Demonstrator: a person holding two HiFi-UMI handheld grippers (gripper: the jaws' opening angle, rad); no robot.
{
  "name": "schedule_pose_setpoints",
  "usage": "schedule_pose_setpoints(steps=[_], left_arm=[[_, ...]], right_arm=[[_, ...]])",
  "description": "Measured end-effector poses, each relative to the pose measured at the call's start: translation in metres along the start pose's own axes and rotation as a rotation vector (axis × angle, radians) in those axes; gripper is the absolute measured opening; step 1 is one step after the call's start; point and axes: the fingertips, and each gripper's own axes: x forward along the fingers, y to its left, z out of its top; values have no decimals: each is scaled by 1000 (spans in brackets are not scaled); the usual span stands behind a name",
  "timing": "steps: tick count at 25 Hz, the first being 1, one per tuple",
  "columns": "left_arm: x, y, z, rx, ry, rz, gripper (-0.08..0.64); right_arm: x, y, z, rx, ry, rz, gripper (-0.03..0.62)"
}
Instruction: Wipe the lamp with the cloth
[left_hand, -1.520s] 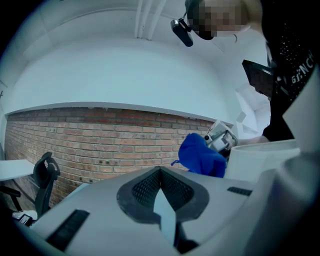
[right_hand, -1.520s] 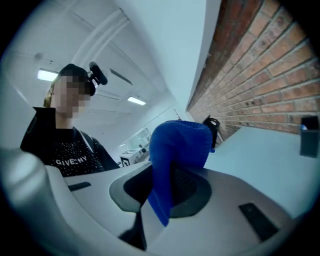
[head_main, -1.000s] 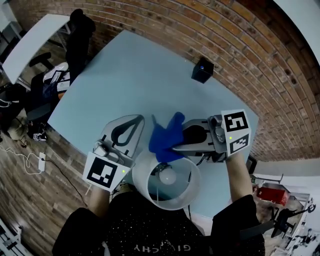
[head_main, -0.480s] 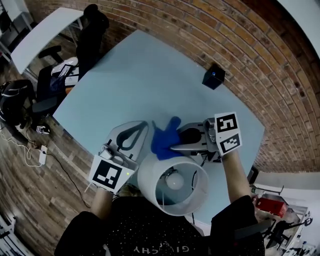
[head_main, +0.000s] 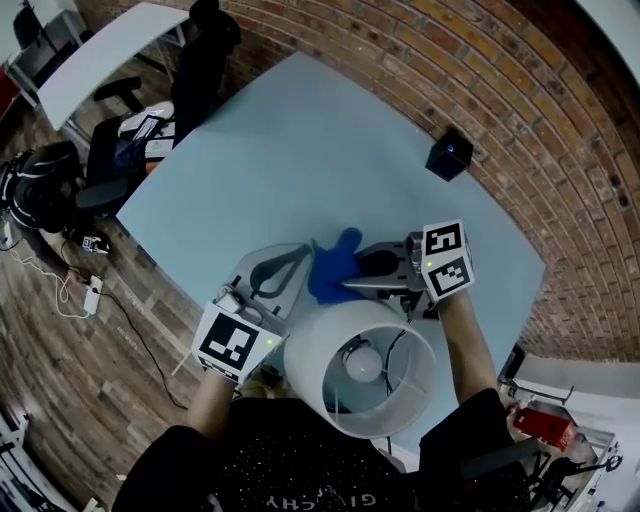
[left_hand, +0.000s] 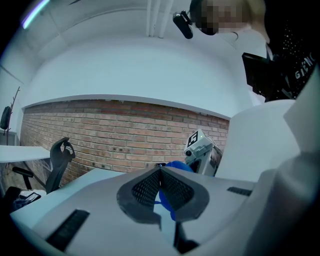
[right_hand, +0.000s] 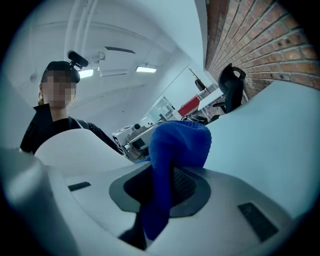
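We count one lamp (head_main: 322, 352), one blue cloth (head_main: 333, 268), one small black box (head_main: 449, 155) and one table (head_main: 300, 140). The right gripper (head_main: 347, 284) pinches the cloth just beside the white shade. The left gripper (head_main: 301, 250) is empty, its jaws pressed together. The black shirt (head_main: 300, 470) shows only "GI…CHY".

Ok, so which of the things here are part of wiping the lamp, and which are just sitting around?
Part of the job:
- lamp
- blue cloth, clamped in the right gripper
- left gripper, jaws shut, next to the cloth

Just lying about:
- black box on the blue table
- office chair
- white table behind it
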Motion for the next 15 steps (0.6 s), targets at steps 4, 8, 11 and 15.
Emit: schedule_pose_setpoints(steps=[4, 8, 11, 15], left_arm=[[-9, 0, -6, -7, -13, -4, 9], [-13, -8, 4, 12, -29, -51, 9], [-19, -21, 29, 43, -39, -175, 9], [-28, -22, 70, 100, -69, -328, 9]], right_arm=[[1, -15, -8, 16, -12, -74, 74], [-23, -12, 2, -12, -82, -207, 74], [-53, 20, 32, -64, -212, -322, 74], [-81, 85, 80, -141, -361, -469, 74]])
